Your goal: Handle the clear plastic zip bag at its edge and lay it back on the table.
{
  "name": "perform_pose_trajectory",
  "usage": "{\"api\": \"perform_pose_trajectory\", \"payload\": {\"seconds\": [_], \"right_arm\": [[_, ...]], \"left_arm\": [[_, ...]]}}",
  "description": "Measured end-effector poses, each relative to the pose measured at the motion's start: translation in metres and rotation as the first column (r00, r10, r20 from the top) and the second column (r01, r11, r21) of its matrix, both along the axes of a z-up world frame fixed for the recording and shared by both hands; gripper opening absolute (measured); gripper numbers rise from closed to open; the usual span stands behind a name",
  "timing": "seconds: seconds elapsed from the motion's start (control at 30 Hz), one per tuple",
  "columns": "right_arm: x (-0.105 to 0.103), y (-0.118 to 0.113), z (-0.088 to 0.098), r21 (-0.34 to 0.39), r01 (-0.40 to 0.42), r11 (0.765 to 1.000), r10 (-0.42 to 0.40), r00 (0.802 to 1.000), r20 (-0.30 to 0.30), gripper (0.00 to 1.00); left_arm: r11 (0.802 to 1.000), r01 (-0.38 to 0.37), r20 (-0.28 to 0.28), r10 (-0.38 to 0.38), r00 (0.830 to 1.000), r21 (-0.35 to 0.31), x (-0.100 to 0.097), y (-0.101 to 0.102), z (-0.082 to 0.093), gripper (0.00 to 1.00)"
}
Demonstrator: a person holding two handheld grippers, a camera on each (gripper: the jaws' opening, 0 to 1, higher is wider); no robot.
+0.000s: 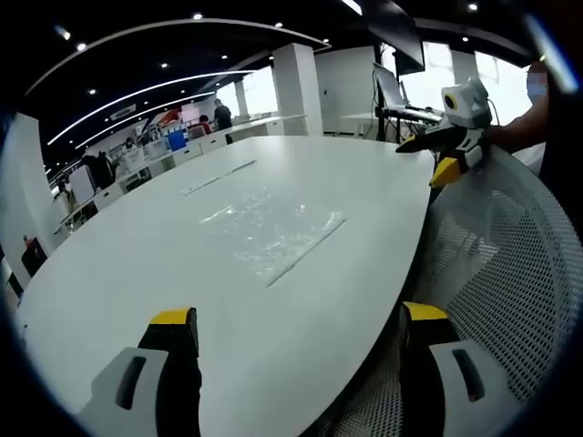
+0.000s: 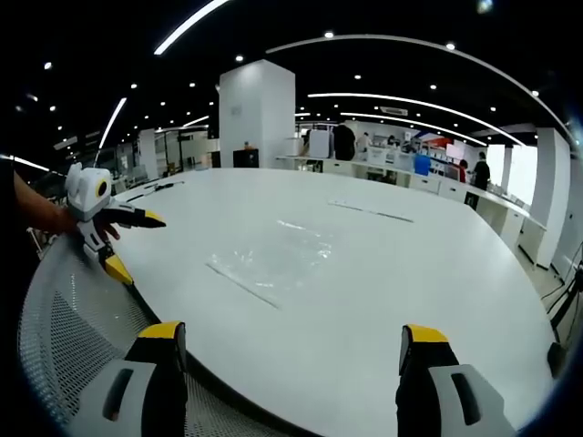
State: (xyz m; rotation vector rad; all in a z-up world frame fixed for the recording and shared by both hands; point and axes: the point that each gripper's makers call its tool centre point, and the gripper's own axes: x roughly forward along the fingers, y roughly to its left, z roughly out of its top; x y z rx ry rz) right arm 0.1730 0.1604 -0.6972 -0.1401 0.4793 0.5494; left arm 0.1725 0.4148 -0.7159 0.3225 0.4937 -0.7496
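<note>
Zip bag point(image 1: 273, 232) lies flat, beyond both open claws.

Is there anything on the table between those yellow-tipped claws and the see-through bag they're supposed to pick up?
Nothing visible. The clear plastic zip bag lies flat on the white table, with bare tabletop between it and both open grippers, left and right. A second clear bag lies farther back, out of the way.
</note>
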Motion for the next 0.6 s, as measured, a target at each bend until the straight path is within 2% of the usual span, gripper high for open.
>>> {"api": "perform_pose_trajectory", "payload": {"seconds": [0.6], "right_arm": [[0.0032,-0.0043,-0.0029,0.002,0.009,1.0,-0.009,1.0,0.001,0.97]], "left_arm": [[1.0,-0.004,-0.012,0.004,1.0,0.026,0.0003,0.0029,-0.0036,0.89]]}}
